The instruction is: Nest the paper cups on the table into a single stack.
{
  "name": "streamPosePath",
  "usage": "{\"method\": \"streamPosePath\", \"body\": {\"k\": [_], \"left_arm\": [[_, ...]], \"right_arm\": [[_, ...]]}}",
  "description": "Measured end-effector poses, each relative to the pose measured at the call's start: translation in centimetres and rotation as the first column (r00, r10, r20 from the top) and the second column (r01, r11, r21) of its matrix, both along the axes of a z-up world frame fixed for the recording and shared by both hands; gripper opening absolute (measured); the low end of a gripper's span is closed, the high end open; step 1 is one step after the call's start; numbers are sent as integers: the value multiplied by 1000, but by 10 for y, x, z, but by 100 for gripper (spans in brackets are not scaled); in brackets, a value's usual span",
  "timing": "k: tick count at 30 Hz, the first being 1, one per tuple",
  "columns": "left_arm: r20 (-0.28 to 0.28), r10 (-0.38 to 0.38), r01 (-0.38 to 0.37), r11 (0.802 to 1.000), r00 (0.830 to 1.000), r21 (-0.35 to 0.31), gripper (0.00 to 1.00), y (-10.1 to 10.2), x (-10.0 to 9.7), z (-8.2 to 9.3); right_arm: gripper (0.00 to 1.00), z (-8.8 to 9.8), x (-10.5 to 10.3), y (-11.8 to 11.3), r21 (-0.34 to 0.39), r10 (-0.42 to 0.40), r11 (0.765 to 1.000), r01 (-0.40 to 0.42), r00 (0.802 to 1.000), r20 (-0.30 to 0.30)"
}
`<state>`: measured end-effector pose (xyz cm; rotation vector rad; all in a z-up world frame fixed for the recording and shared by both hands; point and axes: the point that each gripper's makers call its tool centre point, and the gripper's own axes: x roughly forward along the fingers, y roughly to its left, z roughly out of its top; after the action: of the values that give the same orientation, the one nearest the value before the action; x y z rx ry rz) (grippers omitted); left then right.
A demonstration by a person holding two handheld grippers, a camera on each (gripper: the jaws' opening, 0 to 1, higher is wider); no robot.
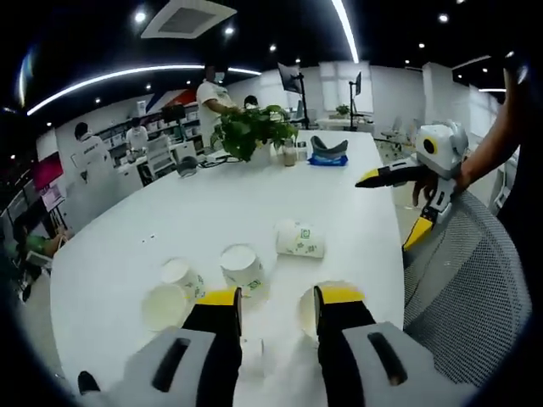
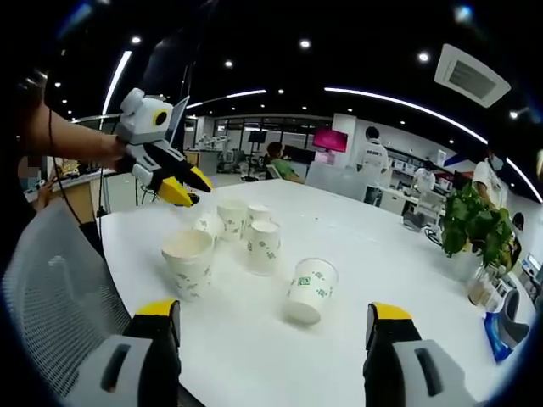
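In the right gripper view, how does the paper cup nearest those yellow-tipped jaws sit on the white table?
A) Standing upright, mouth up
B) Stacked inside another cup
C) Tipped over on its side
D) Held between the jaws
C: the nearest cup lies tipped on the white table, apart from the upright cups behind it, and the right gripper holds nothing between its open jaws.

Paper cups [image 2: 262,246] – smooth white table [image 2: 399,254]

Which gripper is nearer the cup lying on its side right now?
Right. The right gripper sits low, just short of the tipped cup. The left gripper hovers above the table behind the upright cups, farther off.
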<state>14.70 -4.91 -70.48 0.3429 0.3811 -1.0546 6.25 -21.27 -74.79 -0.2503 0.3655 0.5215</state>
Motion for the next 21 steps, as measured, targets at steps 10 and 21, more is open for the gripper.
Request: {"method": "streamPosePath", "body": {"k": [10,21], "left_arm": [[37,81,-82,996,996,22,28,22,56,-10],[-13,117,-116,990,993,77,24,38,89,-43]], "right_arm": [[92,-2,-1,2,-6,8,1000,-9,1000,-10],[92,-3,-1,1,-6,8,1000,-8,1000,-18]]}}
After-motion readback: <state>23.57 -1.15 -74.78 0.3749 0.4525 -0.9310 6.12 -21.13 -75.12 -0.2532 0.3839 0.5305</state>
